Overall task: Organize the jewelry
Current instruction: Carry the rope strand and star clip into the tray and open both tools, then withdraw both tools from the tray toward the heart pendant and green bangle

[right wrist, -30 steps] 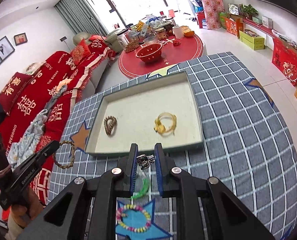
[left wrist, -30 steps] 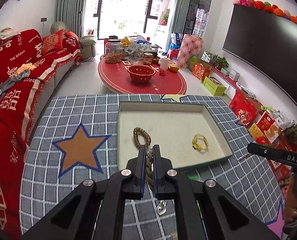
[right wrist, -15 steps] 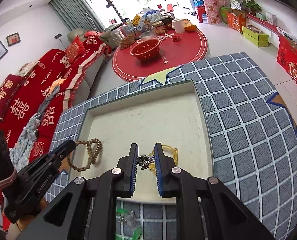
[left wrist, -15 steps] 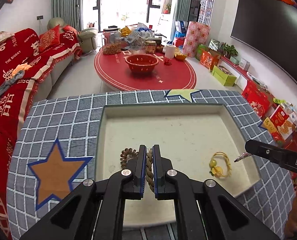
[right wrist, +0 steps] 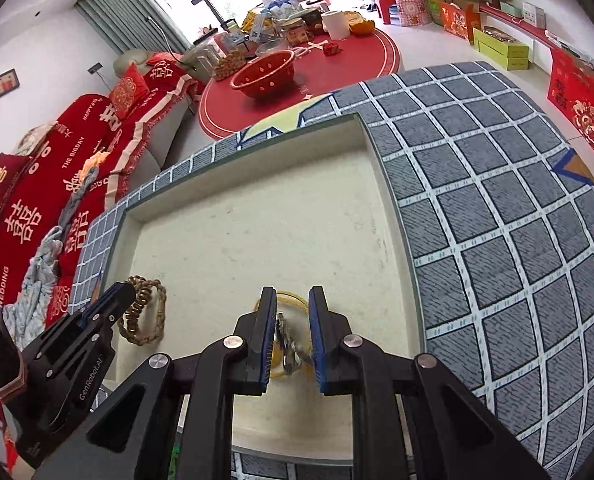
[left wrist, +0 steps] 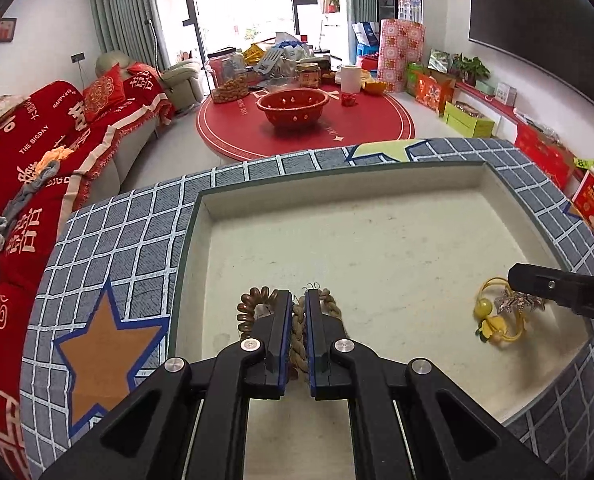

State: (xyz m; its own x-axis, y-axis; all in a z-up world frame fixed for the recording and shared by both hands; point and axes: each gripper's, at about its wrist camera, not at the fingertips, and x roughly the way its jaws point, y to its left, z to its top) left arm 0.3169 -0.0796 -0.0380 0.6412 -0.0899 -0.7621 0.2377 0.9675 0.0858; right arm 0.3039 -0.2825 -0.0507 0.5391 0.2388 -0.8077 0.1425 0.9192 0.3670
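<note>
A shallow cream tray [left wrist: 201, 216] [right wrist: 371, 148] lies on the checked table. My left gripper [left wrist: 300, 298] is shut on a braided rope bracelet [left wrist: 299, 332], low over the tray's near left part; it shows in the right wrist view [right wrist: 147, 328] too. A brown beaded bracelet [left wrist: 251, 306] lies just left of it in the tray. My right gripper [right wrist: 292, 300] is shut on a silver star-shaped piece [right wrist: 287, 346] [left wrist: 517, 303], right above a yellow bracelet [left wrist: 497, 320] [right wrist: 293, 300] in the tray.
The grey checked cloth [left wrist: 129, 236] with an orange star [left wrist: 101, 344] covers the table around the tray. A red sofa [left wrist: 37, 152] stands at the left. A round red table [left wrist: 305, 128] with a red bowl and jars stands beyond.
Both grippers have moved forward over the tray with their pieces and lowered. The rope bracelet now hangs beside the beaded one; the silver piece is over the yellow bracelet.
</note>
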